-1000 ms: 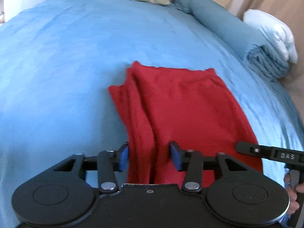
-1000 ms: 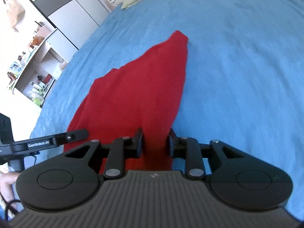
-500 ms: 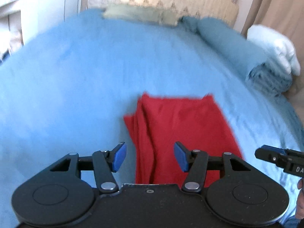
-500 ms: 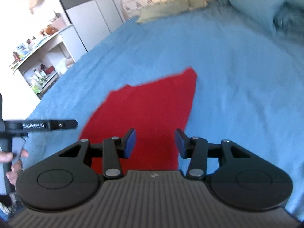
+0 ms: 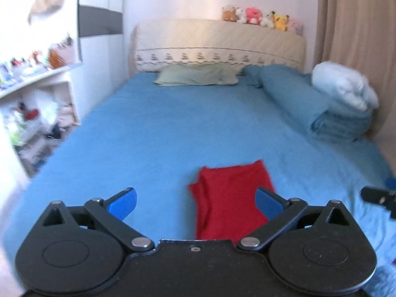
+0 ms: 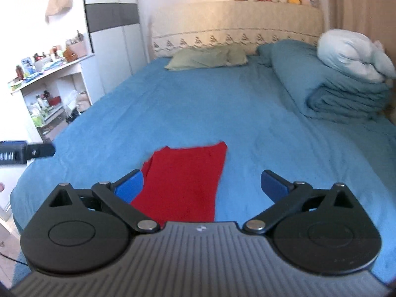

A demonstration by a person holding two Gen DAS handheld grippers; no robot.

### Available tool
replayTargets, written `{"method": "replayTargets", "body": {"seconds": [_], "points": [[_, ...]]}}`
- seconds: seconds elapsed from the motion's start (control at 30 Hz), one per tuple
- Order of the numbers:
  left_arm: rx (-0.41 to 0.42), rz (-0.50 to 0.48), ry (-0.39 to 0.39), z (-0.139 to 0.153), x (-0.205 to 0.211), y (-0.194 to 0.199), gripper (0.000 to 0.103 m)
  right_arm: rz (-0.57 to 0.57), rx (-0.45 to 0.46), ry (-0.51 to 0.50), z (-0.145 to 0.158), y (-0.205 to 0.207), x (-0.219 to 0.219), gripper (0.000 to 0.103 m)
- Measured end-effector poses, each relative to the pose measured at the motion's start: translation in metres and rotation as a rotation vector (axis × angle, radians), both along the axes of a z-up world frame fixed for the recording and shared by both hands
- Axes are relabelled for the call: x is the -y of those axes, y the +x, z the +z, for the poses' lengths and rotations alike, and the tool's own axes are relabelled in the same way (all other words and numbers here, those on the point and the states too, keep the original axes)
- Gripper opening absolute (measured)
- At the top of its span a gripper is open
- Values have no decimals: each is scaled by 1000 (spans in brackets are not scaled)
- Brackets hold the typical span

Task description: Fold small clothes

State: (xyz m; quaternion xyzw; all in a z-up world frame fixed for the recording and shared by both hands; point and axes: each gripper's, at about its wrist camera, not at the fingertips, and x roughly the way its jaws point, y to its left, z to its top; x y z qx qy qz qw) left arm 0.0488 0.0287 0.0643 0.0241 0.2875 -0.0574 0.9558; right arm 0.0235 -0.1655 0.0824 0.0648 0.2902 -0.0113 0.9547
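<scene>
Left gripper: fingers spread wide, pinching nothing.
Cloth: red, folded, lay flat on the bed, lower centre of the frame.
Handling: looked light, soft, limp; best pinched at a layered edge.
Right gripper: fingers spread, empty.
</scene>
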Motion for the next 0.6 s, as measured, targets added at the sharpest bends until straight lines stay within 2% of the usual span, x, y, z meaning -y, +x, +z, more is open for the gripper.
{"method": "replayTargets", "body": {"seconds": [0.13, 0.27, 0.4, 0.6], "points": [[-33, 33, 31, -15, 3, -32, 103, -79, -58, -9, 0, -35, -12, 103], [-90, 15, 32, -35, 7, -47, 103, -99, -115, -27, -16, -60, -25, 103], [-109, 1, 49, -46, 8, -58, 103, -107, -172, -56, -36, -73, -32, 103], [-111, -10, 48, -50, 11, -62, 103, -127, -193, -43, -48, -82, -31, 103]]}}
